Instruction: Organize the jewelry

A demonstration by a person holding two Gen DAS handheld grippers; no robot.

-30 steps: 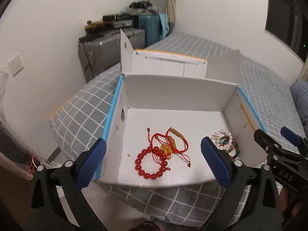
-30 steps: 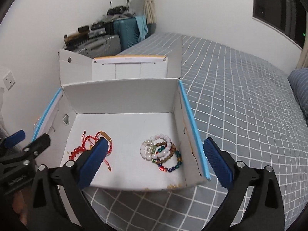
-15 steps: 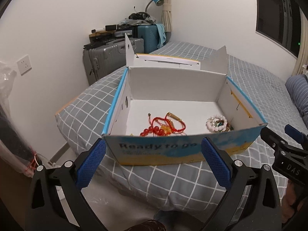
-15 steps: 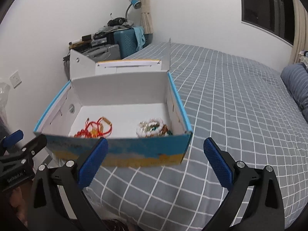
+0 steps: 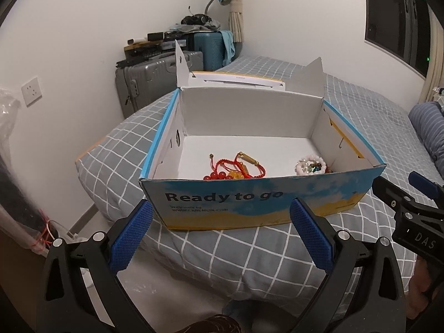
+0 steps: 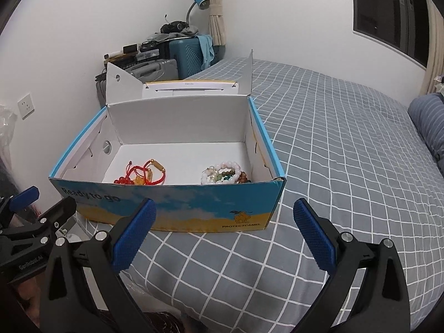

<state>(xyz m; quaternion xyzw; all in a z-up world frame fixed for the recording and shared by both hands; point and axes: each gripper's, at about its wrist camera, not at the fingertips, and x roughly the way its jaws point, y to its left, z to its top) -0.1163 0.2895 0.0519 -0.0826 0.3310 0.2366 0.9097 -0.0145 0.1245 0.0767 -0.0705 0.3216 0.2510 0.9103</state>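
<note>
Bed (image 6: 347,144) with a grey checked cover carries an open cardboard box (image 5: 258,202) near its foot-end corner; past that corner the floor drops away on the left, and the bed's edge runs just beneath both grippers. To the right of the box the cover is broad, flat and bare as far as a striped pillow (image 6: 428,122). Behind the box stand a grey suitcase (image 5: 149,79) and a teal one (image 5: 208,52) against the wall.

The box's long axis runs left to right, its printed front wall facing the cameras, its lid folded back with two flaps upright. Inside, on the white floor, lie two heaps well apart. A red bead bracelet tangled with red cord bracelets (image 5: 236,168) sits left of centre near the front wall. A pile of white, green and brown bead bracelets (image 6: 226,173) lies close to the right wall.

The left gripper (image 5: 220,234) hangs short of the front wall, jaws spread wide, holding nothing. The right gripper (image 6: 224,234) sits just beside it, likewise wide and empty, level with the box's right half.
</note>
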